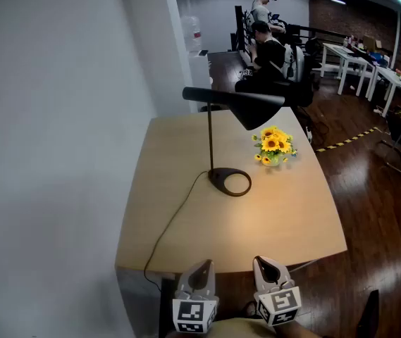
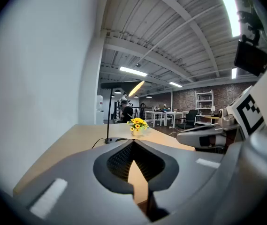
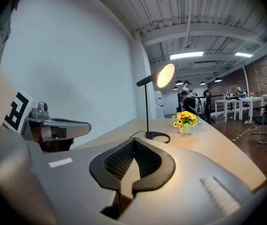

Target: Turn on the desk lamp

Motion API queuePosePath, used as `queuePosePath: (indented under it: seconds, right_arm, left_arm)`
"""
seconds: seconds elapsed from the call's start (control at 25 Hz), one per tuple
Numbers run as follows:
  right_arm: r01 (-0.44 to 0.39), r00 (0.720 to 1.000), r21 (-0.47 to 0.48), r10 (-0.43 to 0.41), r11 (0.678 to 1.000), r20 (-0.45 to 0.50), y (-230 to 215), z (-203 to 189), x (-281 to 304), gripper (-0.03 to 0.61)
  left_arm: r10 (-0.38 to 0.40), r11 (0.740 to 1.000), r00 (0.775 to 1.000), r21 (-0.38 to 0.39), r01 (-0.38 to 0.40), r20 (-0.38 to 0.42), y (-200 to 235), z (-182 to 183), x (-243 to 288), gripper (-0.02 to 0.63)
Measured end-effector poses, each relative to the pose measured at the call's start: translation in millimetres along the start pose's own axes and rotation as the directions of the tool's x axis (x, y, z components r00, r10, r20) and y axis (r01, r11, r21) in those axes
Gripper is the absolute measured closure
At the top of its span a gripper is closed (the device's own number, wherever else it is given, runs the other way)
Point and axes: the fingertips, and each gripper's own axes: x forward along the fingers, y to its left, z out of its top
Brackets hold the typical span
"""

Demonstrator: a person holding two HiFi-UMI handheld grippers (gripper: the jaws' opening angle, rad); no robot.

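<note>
**Lamp glowing at mid-table, both grippers shut at the near edge**

The desk lamp [image 1: 209, 139] stands near the middle of the pale wooden table [image 1: 292, 224]. Its thin black pole rises from a ring-shaped base [image 1: 230, 182], and its dark cone shade [image 1: 256, 108] reaches out toward 2 o'clock. In the right gripper view the inside of the shade glows warm. In the head view a soft patch of light lies on the tabletop round the base. A black cord [image 1: 175, 217] leaves the base at 8 o'clock and runs off the near left edge of the table.

At 2 o'clock from the base, near it but not touching, stands a small pot of sunflowers [image 1: 274, 146], under the rim of the shade.

The left gripper [image 1: 204, 266] and the right gripper [image 1: 263, 263] sit side by side at 6 o'clock from the lamp, at the table's near edge. Open tabletop lies between them and the base. Each gripper's jaws are closed tip to tip, with nothing held.

A plain wall [image 1: 45, 118] runs along the table at 9 o'clock. Toward 12 o'clock two people [image 1: 267, 48] are at a far desk, beside a water dispenser [image 1: 196, 48]. White tables [image 1: 369, 69] stand at 2 o'clock.
</note>
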Motion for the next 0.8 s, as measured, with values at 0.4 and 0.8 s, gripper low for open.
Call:
queuePosePath:
  seconds: [0.4, 0.8]
  right_arm:
    - [-0.022, 0.999, 0.003, 0.022, 1.000, 0.025, -30, 5, -8, 0.578]
    - [-0.064, 0.997, -0.058, 0.066, 0.996, 0.043, -59, 18, -15, 0.578]
  left_arm:
    - [0.026, 1.000, 1.000, 0.018, -0.025, -0.008, -28, 14, 13, 0.620]
    - [0.073, 0.997, 0.997, 0.003, -0.073, -0.006, -58, 15, 31, 0.620]
